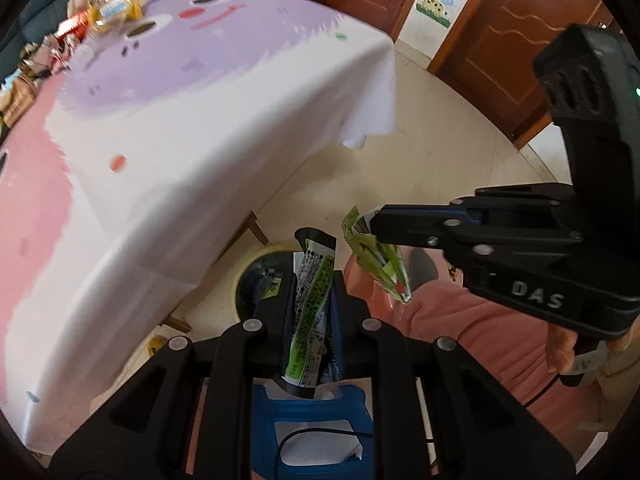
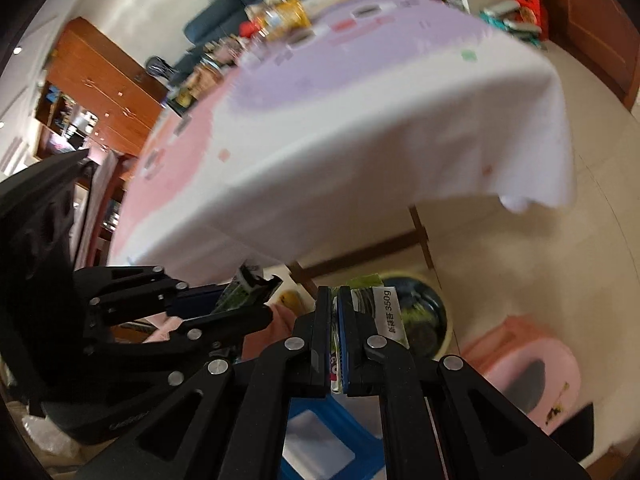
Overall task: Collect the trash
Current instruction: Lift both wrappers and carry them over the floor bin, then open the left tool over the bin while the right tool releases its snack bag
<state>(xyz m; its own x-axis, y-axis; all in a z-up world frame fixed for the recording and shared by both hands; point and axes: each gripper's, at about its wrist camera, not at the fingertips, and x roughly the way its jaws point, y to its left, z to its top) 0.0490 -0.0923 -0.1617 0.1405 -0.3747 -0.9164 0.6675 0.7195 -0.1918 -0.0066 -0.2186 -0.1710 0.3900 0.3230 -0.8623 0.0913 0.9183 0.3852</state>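
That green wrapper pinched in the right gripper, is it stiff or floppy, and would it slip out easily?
Probably floppy: the green wrapper hangs crumpled and creased below the right gripper. Likely very light, since it looks like thin empty packaging held only by one edge. Its glossy film may be slippery, though the shut jaws seem to grip it firmly above the bin.

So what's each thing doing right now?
Left gripper: shut on a green and white wrapper.
Right gripper: shut on a light green packet.
Trash bin: on the floor below, open.
Tablecloth: draped over the table, trash heaped at its far side.
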